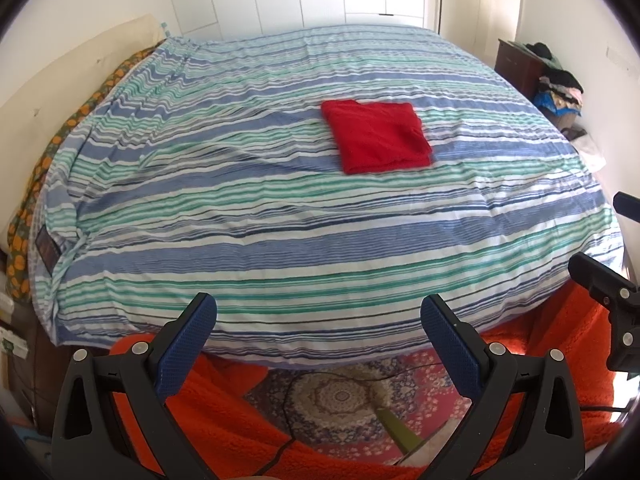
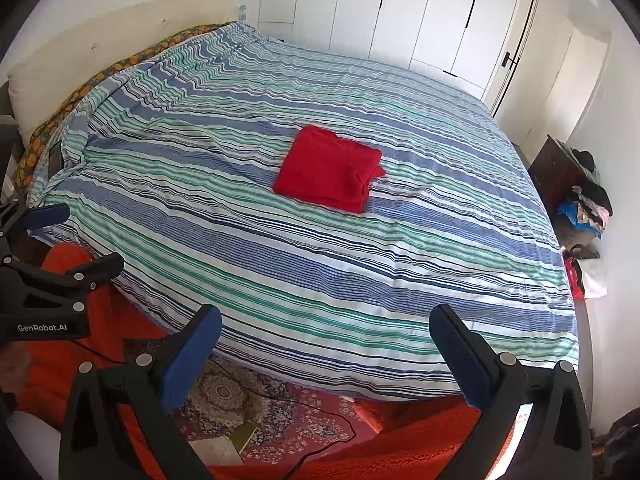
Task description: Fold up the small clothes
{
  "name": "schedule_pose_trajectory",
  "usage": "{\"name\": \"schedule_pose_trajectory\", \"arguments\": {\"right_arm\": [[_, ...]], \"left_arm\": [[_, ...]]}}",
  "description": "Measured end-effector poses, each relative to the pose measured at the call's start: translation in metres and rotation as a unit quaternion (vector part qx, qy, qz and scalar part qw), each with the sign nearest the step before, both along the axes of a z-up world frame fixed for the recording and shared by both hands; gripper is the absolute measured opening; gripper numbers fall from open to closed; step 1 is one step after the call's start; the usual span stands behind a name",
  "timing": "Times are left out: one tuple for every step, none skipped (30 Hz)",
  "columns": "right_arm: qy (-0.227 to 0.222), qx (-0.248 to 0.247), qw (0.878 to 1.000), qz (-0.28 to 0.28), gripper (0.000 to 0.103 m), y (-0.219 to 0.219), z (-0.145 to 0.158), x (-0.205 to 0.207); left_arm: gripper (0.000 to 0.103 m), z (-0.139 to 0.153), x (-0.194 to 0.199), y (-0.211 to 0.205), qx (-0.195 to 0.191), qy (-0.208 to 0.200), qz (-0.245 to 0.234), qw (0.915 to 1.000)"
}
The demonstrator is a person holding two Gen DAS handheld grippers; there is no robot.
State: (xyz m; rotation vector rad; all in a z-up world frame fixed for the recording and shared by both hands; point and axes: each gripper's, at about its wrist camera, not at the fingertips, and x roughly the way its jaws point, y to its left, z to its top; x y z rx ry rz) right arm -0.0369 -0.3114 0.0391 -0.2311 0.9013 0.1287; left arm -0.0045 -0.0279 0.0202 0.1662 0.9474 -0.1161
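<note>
My left gripper [image 1: 318,312] and right gripper [image 2: 325,324] hang with jaws spread, empty, off the near edge of the striped bedspread [image 1: 280,216]. Folded red garment [image 2: 330,168] lies mid-bedspread; white wardrobe doors [image 2: 400,12] stand beyond.

The left claw [image 1: 319,324] stands wide open, its two blue-padded fingers [image 1: 191,340] splayed well apart with nothing between them. The right claw [image 2: 326,334] is spread just as wide and also carries nothing. Both point forward at about the same height, side by side, each one showing at the edge of the other's view.
</note>
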Motion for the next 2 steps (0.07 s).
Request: {"name": "schedule_pose_trajectory", "arguments": {"right_arm": [[-0.001, 0.000, 1.000, 0.000, 0.102, 0.0001, -0.0001, -0.0005], [-0.001, 0.001, 1.000, -0.001, 0.102, 0.0000, 0.0001, -0.0008]], "left_arm": [[0.102, 0.0006, -0.0009, -0.0003, 0.003, -0.004, -0.001, 1.0000], [0.102, 0.0011, -0.0017, -0.0011, 0.007, -0.006, -0.003, 1.0000]]}}
